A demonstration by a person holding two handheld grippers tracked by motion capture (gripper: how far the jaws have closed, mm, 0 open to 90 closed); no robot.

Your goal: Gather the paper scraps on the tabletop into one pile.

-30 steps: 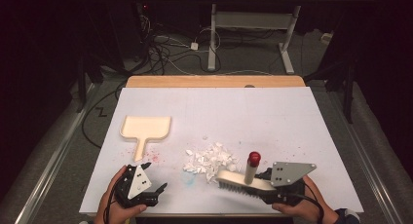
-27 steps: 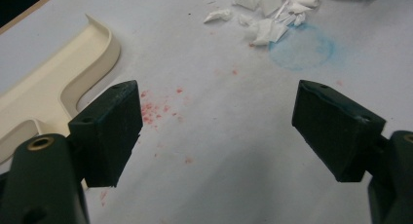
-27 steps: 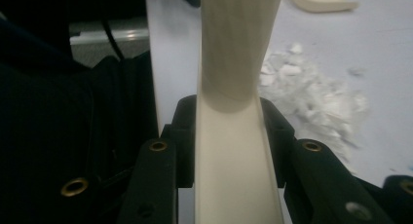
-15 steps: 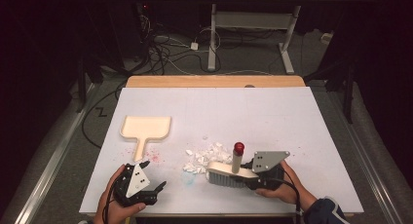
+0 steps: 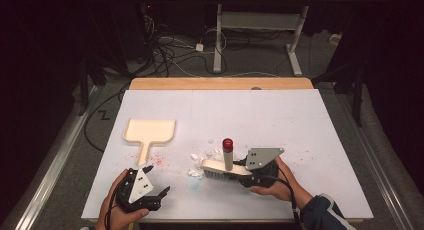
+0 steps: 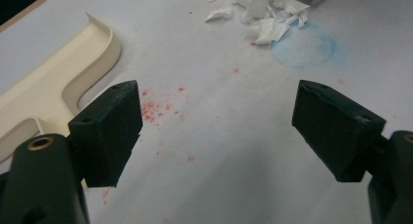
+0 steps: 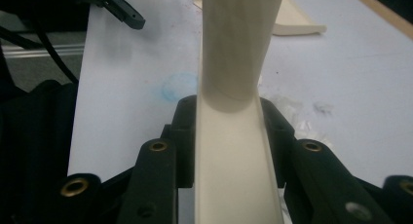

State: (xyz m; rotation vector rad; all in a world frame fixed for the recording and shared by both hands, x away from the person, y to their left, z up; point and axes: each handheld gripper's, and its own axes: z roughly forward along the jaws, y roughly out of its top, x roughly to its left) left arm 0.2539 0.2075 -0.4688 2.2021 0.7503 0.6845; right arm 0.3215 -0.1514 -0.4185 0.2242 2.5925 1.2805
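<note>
The right tongs (image 5: 235,172), clamped on the cream brush (image 5: 223,166), have slid left across the tabletop (image 5: 300,125) into the white paper scraps (image 5: 202,157) at frame centre (sweeping, I'd judge). The left tongs (image 5: 156,191) stay gaping, empty, lower left; the dustpan (image 5: 149,131) waits above them.

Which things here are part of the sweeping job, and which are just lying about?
In the job:
- brush, clamped in the right gripper
- paper scraps, beside the bristles
- dustpan, flat on the table
- left gripper, open, near the dustpan's handle

Just lying about:
- red specks and a blue smudge on the table
- cables on the floor beyond
</note>
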